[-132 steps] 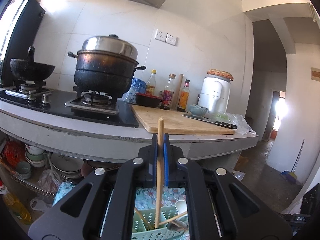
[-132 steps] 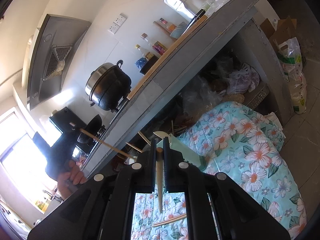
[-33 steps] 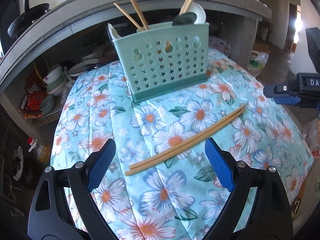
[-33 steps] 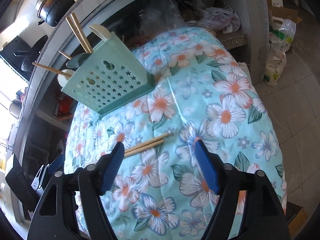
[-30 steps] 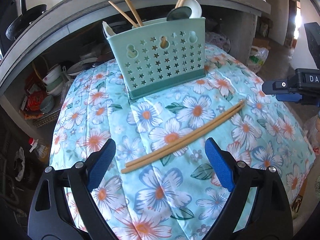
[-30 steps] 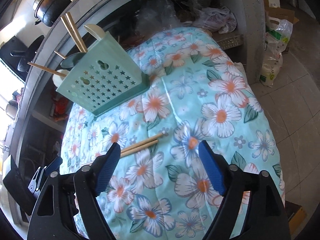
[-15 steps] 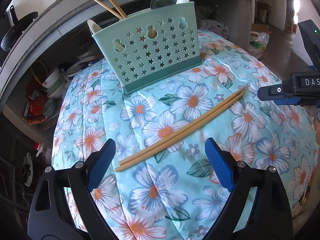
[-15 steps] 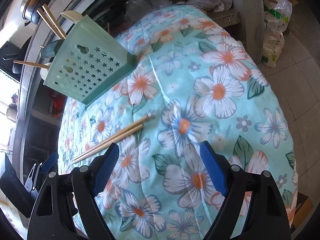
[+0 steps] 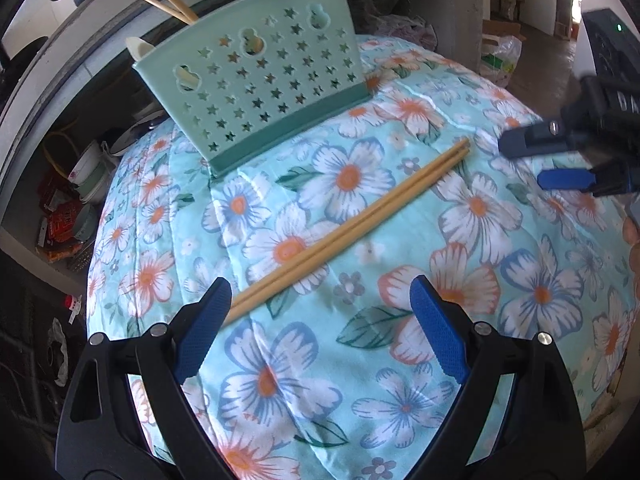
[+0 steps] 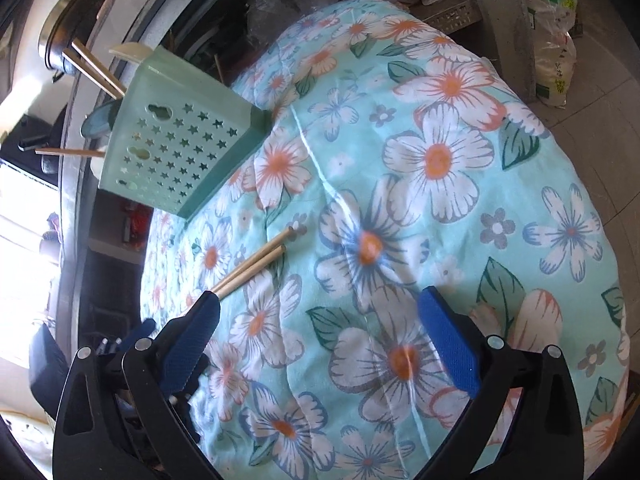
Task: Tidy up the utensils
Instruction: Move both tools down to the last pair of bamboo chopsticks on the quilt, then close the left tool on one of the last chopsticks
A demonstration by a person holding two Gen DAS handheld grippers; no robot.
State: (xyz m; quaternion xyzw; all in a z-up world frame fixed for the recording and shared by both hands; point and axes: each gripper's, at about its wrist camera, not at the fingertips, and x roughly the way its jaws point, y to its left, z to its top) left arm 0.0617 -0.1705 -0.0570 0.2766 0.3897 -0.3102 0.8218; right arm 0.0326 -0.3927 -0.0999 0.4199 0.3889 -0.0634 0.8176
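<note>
Two wooden chopsticks [image 9: 344,232] lie side by side on the floral cloth [image 9: 500,272]; they also show in the right wrist view [image 10: 252,264]. A green star-pierced utensil basket [image 9: 256,84] stands behind them, holding chopsticks and spoons; it also shows in the right wrist view [image 10: 176,152]. My left gripper [image 9: 320,328] is open and empty just above the chopsticks' near ends. My right gripper [image 10: 320,332] is open and empty, low over the cloth by the chopsticks' other ends, and also shows in the left wrist view [image 9: 560,160].
A concrete counter [image 9: 60,64] runs behind the table, with bowls and plates [image 9: 92,172] stored underneath. A black pot [image 10: 68,28] sits on the counter. Plastic bags [image 10: 556,36] stand on the floor at the right.
Both grippers have come down closer to the cloth and the two chopsticks. Several seconds ago each was shut on a chopstick; both are open now.
</note>
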